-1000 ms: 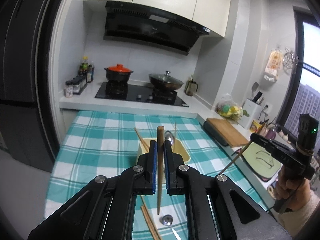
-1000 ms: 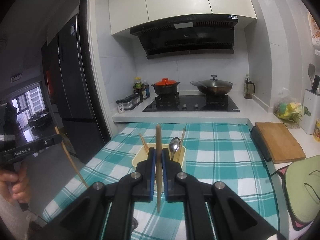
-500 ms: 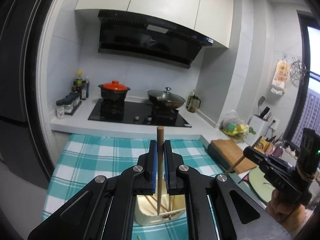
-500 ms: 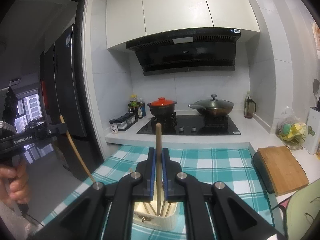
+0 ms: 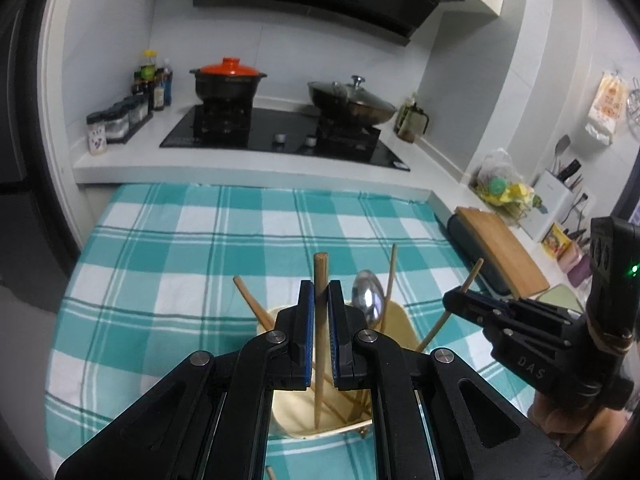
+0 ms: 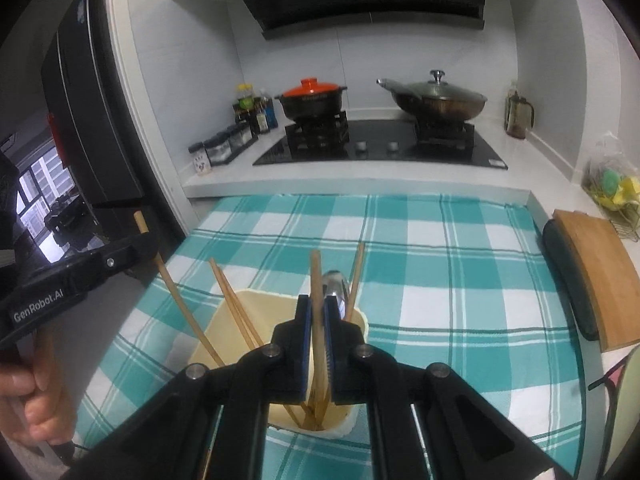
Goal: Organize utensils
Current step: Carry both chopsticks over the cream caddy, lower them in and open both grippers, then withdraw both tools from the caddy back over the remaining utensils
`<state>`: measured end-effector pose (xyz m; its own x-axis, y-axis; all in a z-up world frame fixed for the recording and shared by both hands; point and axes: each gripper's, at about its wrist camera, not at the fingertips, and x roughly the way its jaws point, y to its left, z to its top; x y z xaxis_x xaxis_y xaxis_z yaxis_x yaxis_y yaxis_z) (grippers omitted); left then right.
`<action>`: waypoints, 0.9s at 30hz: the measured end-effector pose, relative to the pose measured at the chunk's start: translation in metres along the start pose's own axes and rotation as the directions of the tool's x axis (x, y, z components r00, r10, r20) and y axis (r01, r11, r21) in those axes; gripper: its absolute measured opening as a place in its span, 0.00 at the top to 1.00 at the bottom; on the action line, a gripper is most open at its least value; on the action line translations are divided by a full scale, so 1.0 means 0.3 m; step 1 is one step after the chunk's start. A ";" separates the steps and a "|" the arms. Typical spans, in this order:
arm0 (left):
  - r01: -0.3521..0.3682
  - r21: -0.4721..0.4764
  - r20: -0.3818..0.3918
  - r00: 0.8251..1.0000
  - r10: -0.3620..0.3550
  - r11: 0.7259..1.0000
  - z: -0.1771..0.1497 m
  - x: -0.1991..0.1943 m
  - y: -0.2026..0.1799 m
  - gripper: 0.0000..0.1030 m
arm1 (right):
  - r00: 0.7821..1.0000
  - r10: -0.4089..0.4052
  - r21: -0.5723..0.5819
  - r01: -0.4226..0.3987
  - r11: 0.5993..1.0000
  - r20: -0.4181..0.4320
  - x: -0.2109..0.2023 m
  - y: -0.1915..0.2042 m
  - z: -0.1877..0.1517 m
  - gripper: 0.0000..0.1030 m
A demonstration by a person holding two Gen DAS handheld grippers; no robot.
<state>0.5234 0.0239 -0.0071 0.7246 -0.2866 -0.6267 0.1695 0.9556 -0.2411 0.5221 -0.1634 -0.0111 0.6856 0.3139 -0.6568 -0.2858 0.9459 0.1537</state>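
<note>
A cream utensil holder [image 5: 400, 316] [image 6: 224, 332] stands on the teal checked cloth and holds several chopsticks and a metal spoon [image 5: 370, 304] [image 6: 336, 284]. My left gripper [image 5: 319, 288] is shut on a wooden chopstick [image 5: 320, 272] whose lower end reaches down inside the holder. My right gripper [image 6: 318, 304] is shut on another wooden chopstick [image 6: 316, 276], also standing inside the holder. Each gripper shows in the other's view: the right one [image 5: 452, 300], the left one [image 6: 144, 240].
The checked cloth [image 5: 200, 240] covers the table. Behind it is a stove [image 5: 280, 132] with an orange-lidded pot [image 5: 228, 80] and a wok [image 5: 352, 100]. Spice jars [image 5: 120, 116] stand at left. A wooden cutting board [image 6: 596, 264] lies at right.
Both grippers have come down over the holder, so both chopsticks' lower ends now sit inside it. Both cameras now look lower, at the table.
</note>
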 end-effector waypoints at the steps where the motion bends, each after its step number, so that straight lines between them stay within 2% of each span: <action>1: -0.006 0.001 -0.012 1.000 0.006 1.000 -0.007 0.018 -0.001 0.95 | 1.000 -0.002 0.007 0.002 1.000 -0.012 0.025 -0.010 -0.004 0.94; 6: -0.029 -0.019 -0.060 0.998 0.027 0.999 -0.039 0.079 0.015 0.94 | 0.999 -0.025 0.044 0.026 0.999 -0.038 0.107 -0.043 -0.012 0.91; 8: -0.035 -0.024 -0.068 0.997 0.033 0.999 -0.049 0.072 0.025 0.85 | 0.998 -0.032 0.064 0.035 0.997 -0.046 0.124 -0.058 -0.013 0.90; 9: -0.037 -0.025 -0.070 0.997 0.036 0.999 -0.060 0.053 0.031 0.75 | 0.998 -0.031 0.075 0.034 0.997 -0.046 0.124 -0.066 -0.014 0.89; 10: -0.042 -0.022 -0.068 0.997 0.040 0.999 -0.069 0.032 0.035 0.70 | 0.998 -0.035 0.085 0.038 0.996 -0.044 0.119 -0.074 -0.014 0.86; 12: -0.057 0.003 -0.059 0.997 0.057 0.998 -0.102 -0.037 0.046 0.51 | 0.999 -0.033 0.104 0.037 0.994 -0.036 0.092 -0.086 -0.019 0.74; 13: -0.067 0.021 -0.059 0.996 0.068 0.998 -0.123 -0.071 0.050 0.44 | 0.999 -0.028 0.107 0.031 0.994 -0.034 0.070 -0.087 -0.027 0.73; 15: -0.087 0.060 -0.069 0.993 0.091 0.994 -0.183 -0.147 0.063 0.36 | 0.999 -0.020 0.085 0.024 0.996 -0.045 0.018 -0.079 -0.049 0.73; 17: -0.092 0.095 -0.099 0.990 0.101 0.991 -0.274 -0.228 0.083 0.33 | 0.998 -0.005 0.050 0.008 0.999 -0.059 -0.049 -0.068 -0.093 0.73; 20: -0.091 0.125 -0.154 0.982 0.109 0.988 -0.422 -0.333 0.110 0.32 | 0.997 0.029 0.000 -0.029 1.000 -0.077 -0.162 -0.067 -0.212 0.62; 22: -0.109 0.128 -0.165 0.978 0.129 0.986 -0.532 -0.406 0.120 0.29 | 0.995 0.023 -0.051 -0.028 0.998 -0.101 -0.226 -0.067 -0.323 0.62; 24: -0.120 0.092 -0.164 0.977 0.134 0.989 -0.647 -0.468 0.127 0.26 | 0.992 -0.023 -0.125 0.007 0.992 -0.125 -0.281 -0.059 -0.447 0.62; 27: -0.121 0.007 -0.165 0.979 0.121 0.993 -0.811 -0.510 0.123 0.25 | 0.987 -0.118 -0.208 0.093 0.974 -0.112 -0.359 -0.040 -0.641 0.62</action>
<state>0.2565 0.0865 -0.1004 0.6195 -0.1765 -0.7649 0.0853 0.9838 -0.1579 0.3228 -0.2243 -0.0840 0.6349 0.1888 -0.7492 -0.3537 0.9331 -0.0645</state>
